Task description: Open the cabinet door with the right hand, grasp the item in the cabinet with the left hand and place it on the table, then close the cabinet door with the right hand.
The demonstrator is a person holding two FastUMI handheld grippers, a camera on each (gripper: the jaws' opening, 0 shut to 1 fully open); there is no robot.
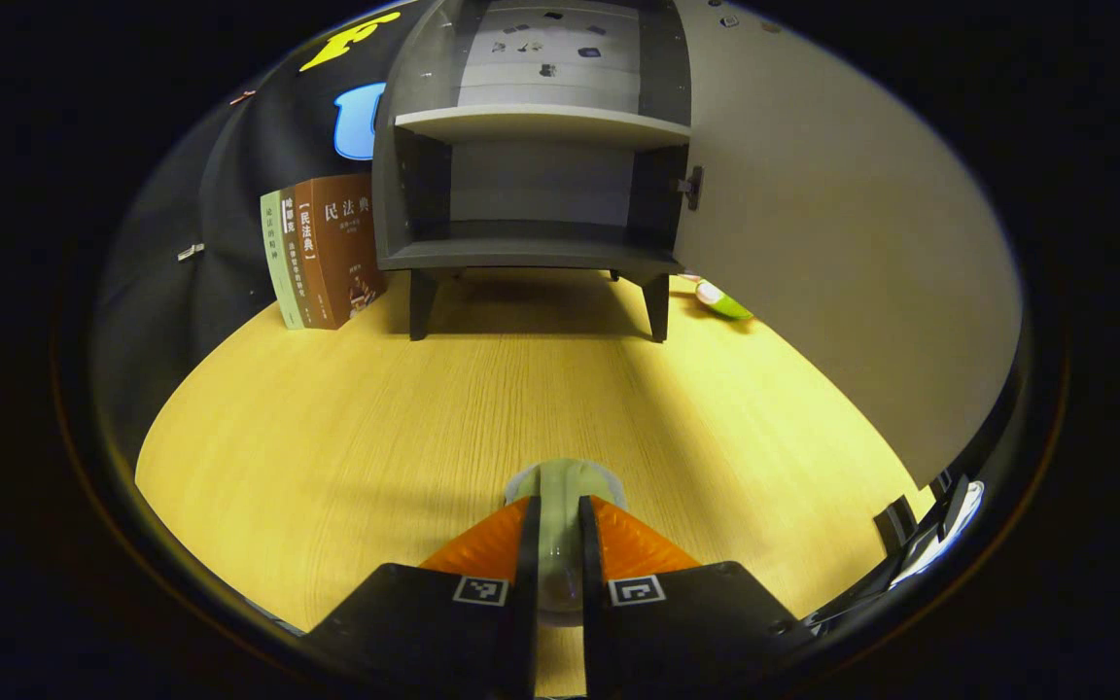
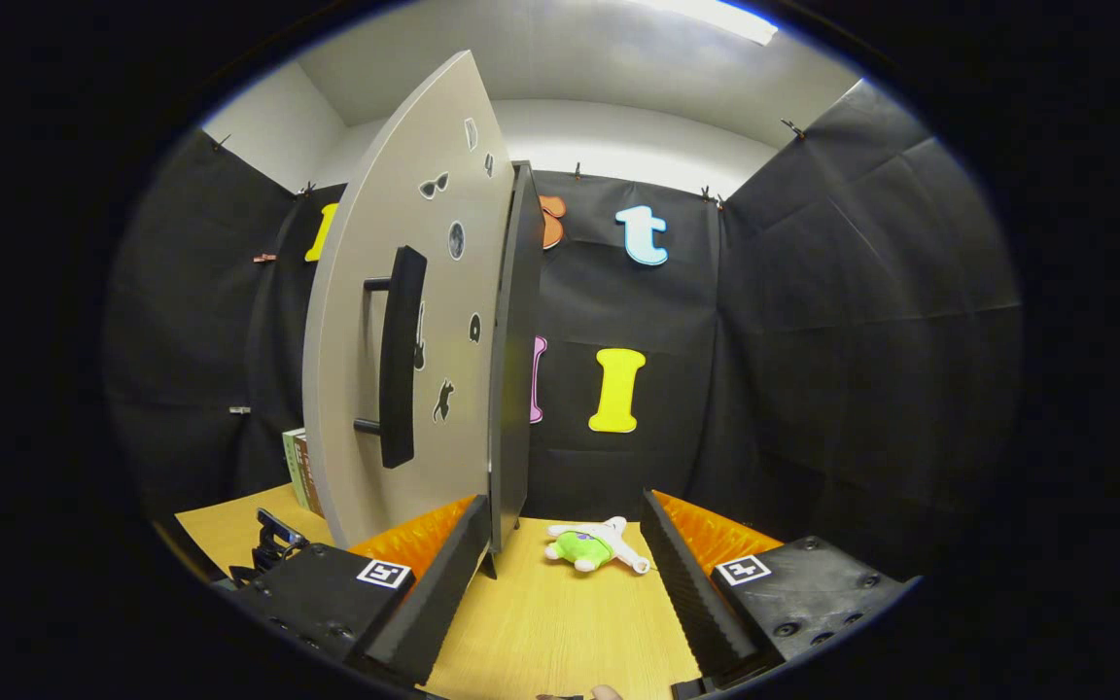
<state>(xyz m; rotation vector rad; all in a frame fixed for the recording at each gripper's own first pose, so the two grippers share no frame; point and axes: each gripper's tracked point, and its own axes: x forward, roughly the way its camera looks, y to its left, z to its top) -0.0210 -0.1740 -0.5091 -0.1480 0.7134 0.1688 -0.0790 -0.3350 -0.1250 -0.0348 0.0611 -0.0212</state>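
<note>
Wood-grain table top is seen in the left gripper view stretching up to a grey cabinet that stands on short dark legs at the far side. Its door is swung wide open on the right, and both the upper shelf and the lower compartment are seen without anything in them. A row of upright books is set just beside the cabinet's left wall. The left gripper is closed on a pale green, rounded item, which is pinched between both fingers low over the table, well in front of the cabinet. Part of a green toy is glimpsed on the table past the cabinet's right leg, and the other gripper is caught at the lower right edge. In the right gripper view, the open door is seen edge-on and close, with its dark bar handle and small stickers facing the camera. The right gripper is held with its fingers spread apart and nothing between them; its left finger is just beside the door's lower edge, though contact cannot be told. A green and white plush toy is lying on the table between the fingers, farther off.
</note>
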